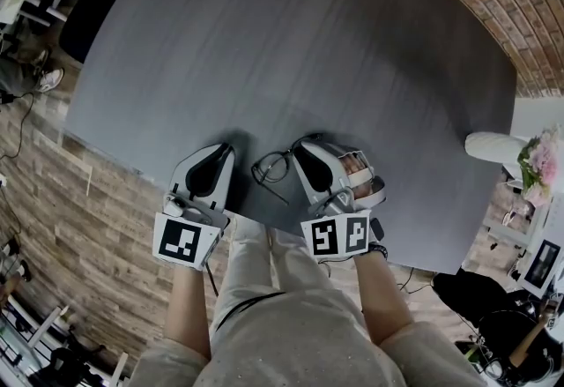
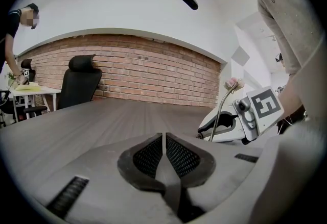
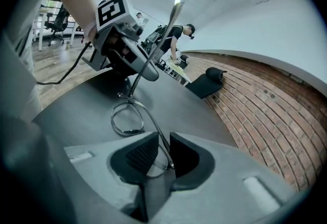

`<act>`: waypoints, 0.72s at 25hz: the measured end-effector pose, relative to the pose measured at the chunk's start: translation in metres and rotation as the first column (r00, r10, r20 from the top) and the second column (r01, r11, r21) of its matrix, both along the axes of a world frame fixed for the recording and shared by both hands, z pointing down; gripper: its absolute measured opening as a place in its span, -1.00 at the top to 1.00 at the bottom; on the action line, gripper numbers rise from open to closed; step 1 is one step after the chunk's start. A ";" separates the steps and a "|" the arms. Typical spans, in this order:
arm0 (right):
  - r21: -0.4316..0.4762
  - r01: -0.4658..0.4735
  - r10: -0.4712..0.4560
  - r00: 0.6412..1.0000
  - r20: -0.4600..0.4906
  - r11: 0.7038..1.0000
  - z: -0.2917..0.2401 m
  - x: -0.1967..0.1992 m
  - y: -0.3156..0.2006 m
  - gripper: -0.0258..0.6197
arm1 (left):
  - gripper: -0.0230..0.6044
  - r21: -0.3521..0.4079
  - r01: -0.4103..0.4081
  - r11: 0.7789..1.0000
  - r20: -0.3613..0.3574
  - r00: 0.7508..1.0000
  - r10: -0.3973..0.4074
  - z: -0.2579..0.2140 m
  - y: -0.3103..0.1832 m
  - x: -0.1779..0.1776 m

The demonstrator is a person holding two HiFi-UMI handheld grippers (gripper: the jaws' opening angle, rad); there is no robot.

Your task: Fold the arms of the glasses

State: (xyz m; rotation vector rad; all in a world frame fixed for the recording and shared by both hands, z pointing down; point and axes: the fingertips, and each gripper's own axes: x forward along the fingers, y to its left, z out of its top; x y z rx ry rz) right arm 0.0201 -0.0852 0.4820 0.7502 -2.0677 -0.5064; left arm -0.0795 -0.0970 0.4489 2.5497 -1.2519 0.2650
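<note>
Thin dark wire glasses (image 1: 273, 167) lie on the grey table (image 1: 308, 41) near its front edge, between my two grippers. My right gripper (image 1: 302, 147) stands at their right end. In the right gripper view its jaws (image 3: 162, 144) are parted, with the frame's rim (image 3: 164, 152) in the gap and not pressed by the pads. The far lens (image 3: 127, 118) rests on the table and one arm (image 3: 153, 54) sticks up. My left gripper (image 1: 225, 150) rests left of the glasses, its pads (image 2: 164, 139) together with nothing between them.
The table's front edge (image 1: 264, 222) runs right under both grippers. A white object (image 1: 498, 147) and pink flowers (image 1: 542, 160) sit beyond the table's right side. A brick wall (image 2: 138, 75) and a black office chair (image 2: 79, 82) stand past the far edge.
</note>
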 end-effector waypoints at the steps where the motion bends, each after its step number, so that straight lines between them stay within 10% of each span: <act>1: -0.001 0.002 -0.002 1.000 -0.001 1.000 0.001 -0.001 0.000 0.72 | 0.86 -0.002 0.002 1.000 0.000 1.000 -0.002 0.001 0.000 -0.001; 18: -0.008 -0.043 0.044 0.999 0.008 0.999 0.007 -0.001 -0.005 0.71 | 0.86 0.001 -0.012 1.000 0.003 1.000 0.012 0.003 0.009 -0.007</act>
